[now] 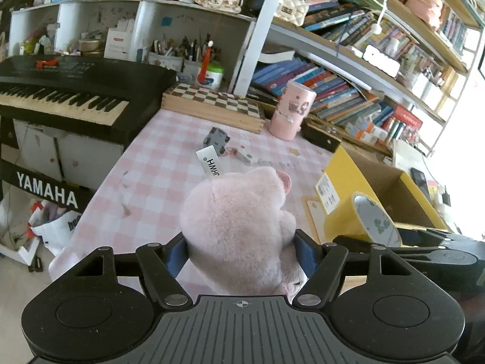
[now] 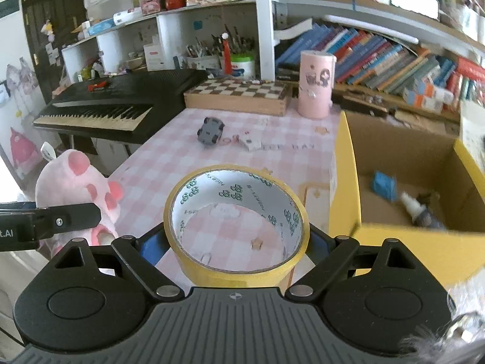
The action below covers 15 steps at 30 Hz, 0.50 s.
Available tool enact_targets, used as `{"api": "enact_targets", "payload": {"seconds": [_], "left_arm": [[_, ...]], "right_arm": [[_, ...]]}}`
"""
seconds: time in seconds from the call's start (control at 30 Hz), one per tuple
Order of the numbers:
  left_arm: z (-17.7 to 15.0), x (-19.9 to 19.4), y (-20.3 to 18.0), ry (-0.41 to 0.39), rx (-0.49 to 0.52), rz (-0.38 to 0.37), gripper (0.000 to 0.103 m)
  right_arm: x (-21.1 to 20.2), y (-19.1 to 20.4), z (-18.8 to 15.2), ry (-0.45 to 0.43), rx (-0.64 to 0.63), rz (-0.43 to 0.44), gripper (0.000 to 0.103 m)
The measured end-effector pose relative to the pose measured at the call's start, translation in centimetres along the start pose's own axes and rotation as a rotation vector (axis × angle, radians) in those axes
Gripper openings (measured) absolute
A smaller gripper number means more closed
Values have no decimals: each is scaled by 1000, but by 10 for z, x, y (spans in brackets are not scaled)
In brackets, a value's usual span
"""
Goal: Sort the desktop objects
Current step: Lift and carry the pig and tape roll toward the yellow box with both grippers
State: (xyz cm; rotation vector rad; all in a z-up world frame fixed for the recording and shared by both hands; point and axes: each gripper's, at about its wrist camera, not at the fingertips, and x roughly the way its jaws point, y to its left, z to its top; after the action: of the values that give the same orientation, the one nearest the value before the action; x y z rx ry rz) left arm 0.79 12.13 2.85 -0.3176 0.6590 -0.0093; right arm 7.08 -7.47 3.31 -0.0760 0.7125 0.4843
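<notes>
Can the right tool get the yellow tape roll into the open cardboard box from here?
Probably yes. The right tool grips the yellow tape roll, and the yellow-sided cardboard box sits just to its right, open on top. Nothing blocks that path; only the near wall needs clearing.

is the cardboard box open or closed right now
Open. The right wrist view looks straight into the cardboard box, showing a blue item on its floor.

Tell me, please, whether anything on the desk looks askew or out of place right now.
The small grey toy car lies overturned on the checked tablecloth, its wheels pointing up. On the bookshelf behind, several books lean or lie flat rather than stand upright. The plush toy and the tape roll are simply held, one in each tool.
</notes>
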Motion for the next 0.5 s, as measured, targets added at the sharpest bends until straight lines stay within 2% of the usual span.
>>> {"api": "enact_targets", "payload": {"seconds": [0.5], "left_arm": [[-33,-26,-21,51,90,-105,72]], "right_arm": [[-51,13,-57,32,105,-48,89]]}}
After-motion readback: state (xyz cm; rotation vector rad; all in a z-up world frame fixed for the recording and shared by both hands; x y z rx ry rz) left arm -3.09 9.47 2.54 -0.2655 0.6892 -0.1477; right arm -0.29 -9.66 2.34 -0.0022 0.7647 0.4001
